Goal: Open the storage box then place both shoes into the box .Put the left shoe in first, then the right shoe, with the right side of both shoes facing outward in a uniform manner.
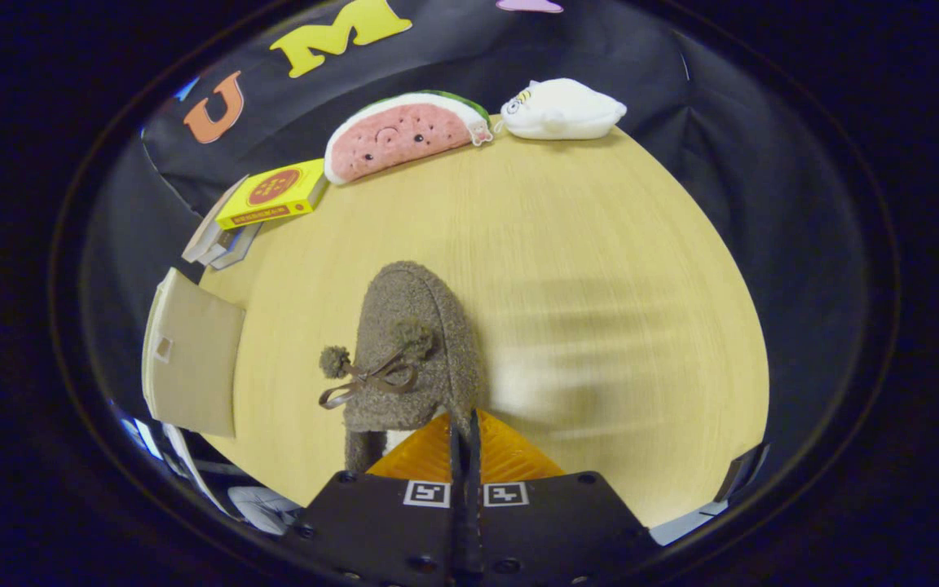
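Observation:
A brown fuzzy shoe [411, 342] with a ribbon bow and two pompoms points its toe away from me, just ahead of the fingers. My gripper [464, 436] is shut on the right edge of the shoe's opening, with the fingers pressed together on its rim. The shoe looks sharp while the wooden table [600, 244] under it is blurred. A brown cardboard storage box [192, 363] stands at the table's edge to the left of the shoe; I see one flat side of it with a small cut-out, and its inside is hidden.
Beyond the shoe, at the far edge of the table, lie a watermelon-slice plush [400, 134] and a white plush [561, 108]. A yellow carton [274, 194] rests on a stack of grey books [221, 243] behind the storage box.

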{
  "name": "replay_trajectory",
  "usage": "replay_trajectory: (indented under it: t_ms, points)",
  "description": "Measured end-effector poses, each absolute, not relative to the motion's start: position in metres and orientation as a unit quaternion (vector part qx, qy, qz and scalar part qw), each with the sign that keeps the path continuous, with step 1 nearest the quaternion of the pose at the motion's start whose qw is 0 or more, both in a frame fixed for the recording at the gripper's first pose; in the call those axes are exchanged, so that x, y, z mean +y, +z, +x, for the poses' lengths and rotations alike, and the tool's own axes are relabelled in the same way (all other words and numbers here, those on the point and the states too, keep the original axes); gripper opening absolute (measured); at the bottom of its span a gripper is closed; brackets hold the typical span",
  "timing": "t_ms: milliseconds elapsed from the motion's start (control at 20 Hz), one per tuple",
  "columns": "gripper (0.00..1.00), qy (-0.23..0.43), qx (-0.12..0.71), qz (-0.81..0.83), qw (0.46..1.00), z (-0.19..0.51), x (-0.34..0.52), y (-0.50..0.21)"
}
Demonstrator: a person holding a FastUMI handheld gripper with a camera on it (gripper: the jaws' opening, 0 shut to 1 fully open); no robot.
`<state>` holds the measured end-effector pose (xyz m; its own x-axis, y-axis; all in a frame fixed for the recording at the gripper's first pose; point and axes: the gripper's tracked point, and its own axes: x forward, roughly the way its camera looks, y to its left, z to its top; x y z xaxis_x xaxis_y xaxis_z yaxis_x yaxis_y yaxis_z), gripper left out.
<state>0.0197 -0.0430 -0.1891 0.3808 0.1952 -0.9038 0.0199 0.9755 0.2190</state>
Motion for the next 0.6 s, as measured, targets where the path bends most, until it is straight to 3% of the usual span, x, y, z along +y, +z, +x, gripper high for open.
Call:
replay_trajectory:
  t_ms: [600]
  points:
    - [0.00,0.112,0.492,0.091,0.858,0.011,0.141,-0.069]
